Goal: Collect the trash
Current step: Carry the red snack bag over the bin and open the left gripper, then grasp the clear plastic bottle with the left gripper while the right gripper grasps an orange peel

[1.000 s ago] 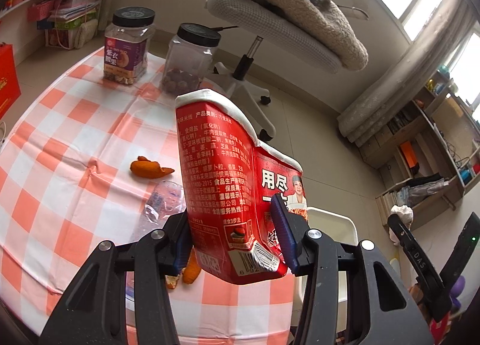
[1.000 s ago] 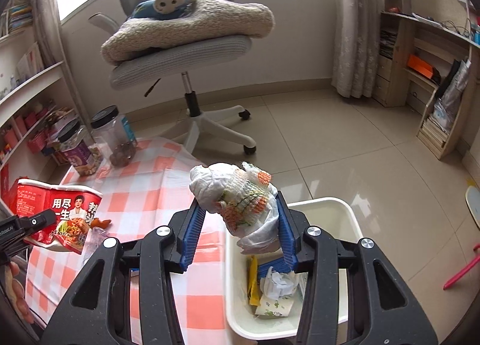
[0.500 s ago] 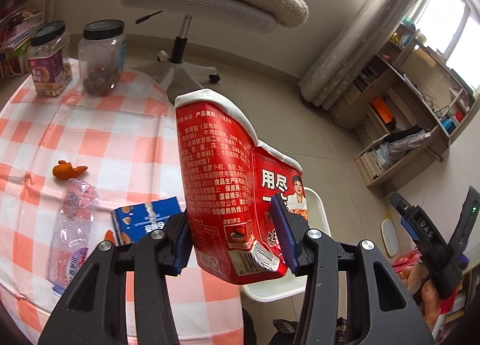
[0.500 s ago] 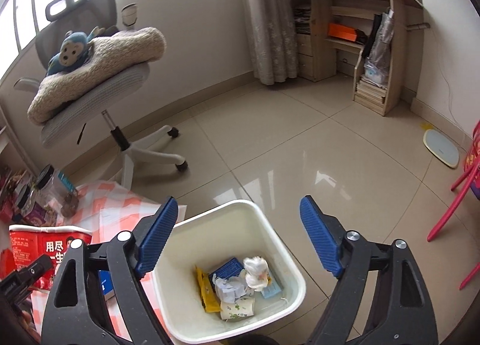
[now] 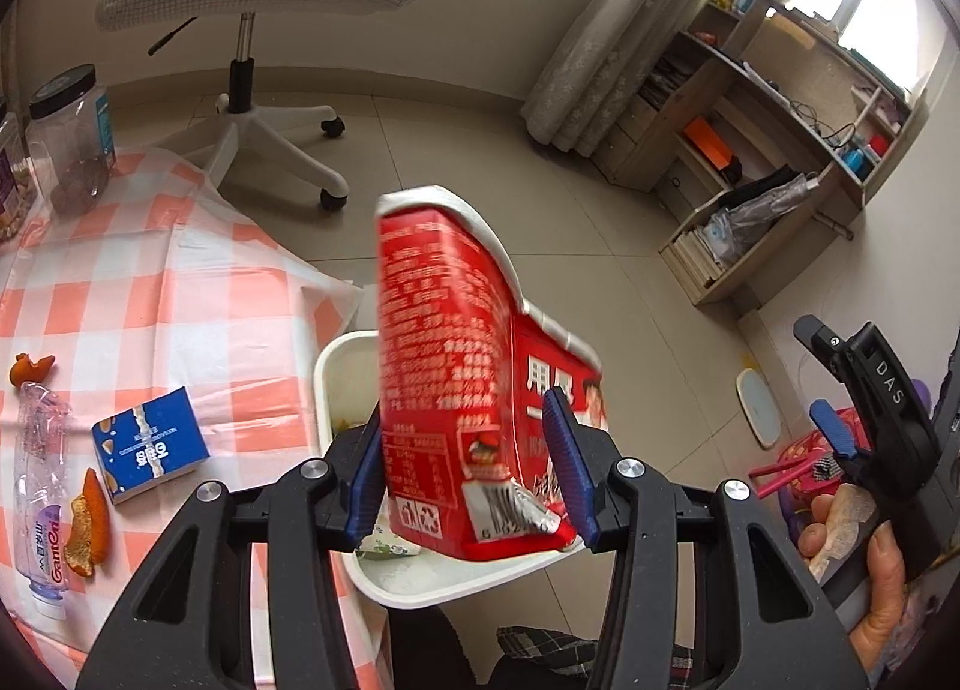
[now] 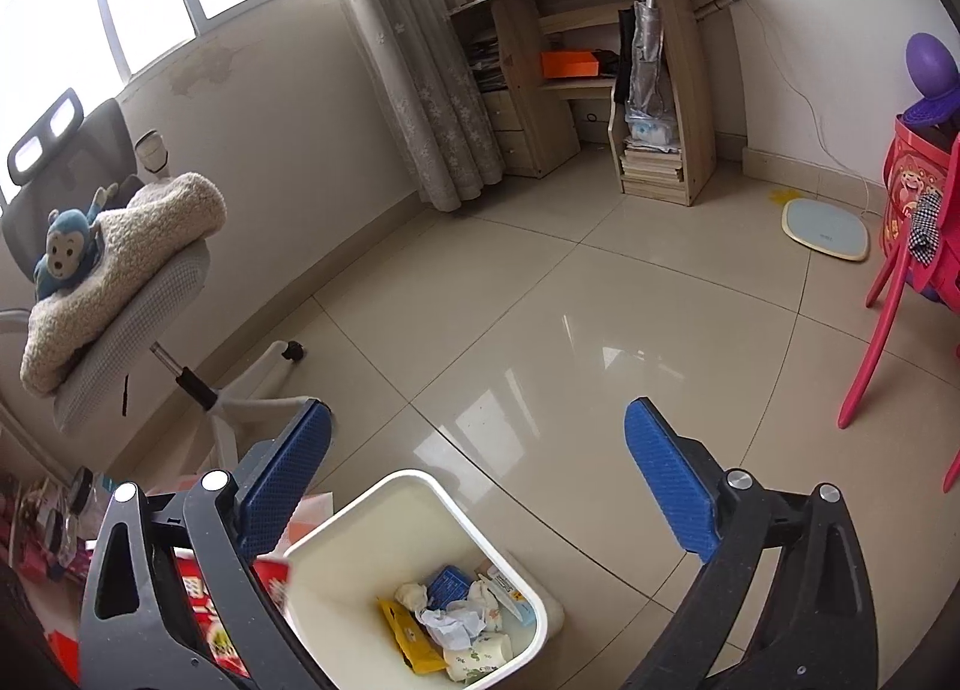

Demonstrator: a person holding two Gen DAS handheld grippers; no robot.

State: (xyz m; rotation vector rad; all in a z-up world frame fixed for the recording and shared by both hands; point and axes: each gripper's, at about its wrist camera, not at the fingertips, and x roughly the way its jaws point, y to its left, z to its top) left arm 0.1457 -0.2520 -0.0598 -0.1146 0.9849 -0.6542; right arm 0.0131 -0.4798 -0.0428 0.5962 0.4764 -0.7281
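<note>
Trash is what this job is about, and the piece in hand now is a red carton [image 5: 456, 390] with white edges and printed writing. The left tool [image 5: 471, 471] is squeezing it low down, near the bar code, with one blue pad on each side. The carton is standing almost upright and hanging over the white bin [image 5: 420, 576], which is sitting on the floor just beside the surface. It looks light and probably empty. Its sides look thin and a bit bent, so a hard squeeze would likely crush it. Holding it low by the flat sides looks like a good way, since the card is not slippery.

The bin [image 6: 420, 492] is already holding crumpled paper, a yellow wrapper and a small blue pack. The right tool [image 6: 477, 486] is hovering above it. Its jaws have just been opening and are now spread very wide, with nothing between them. So the next step is probably for the left tool to let the carton drop in.

More trash is waiting on the surface [image 5: 150, 282], which is wearing a cloth of orange and white squares. A blue box [image 5: 150, 447] is lying near the bin, with a squashed clear bottle [image 5: 39, 486] and bits of orange peel [image 5: 87, 522] close by. These look light too. The bottle may slide in the pads because it is smooth. Two jars with black lids [image 5: 69, 141] are standing far back, and they do not look like trash.
</note>
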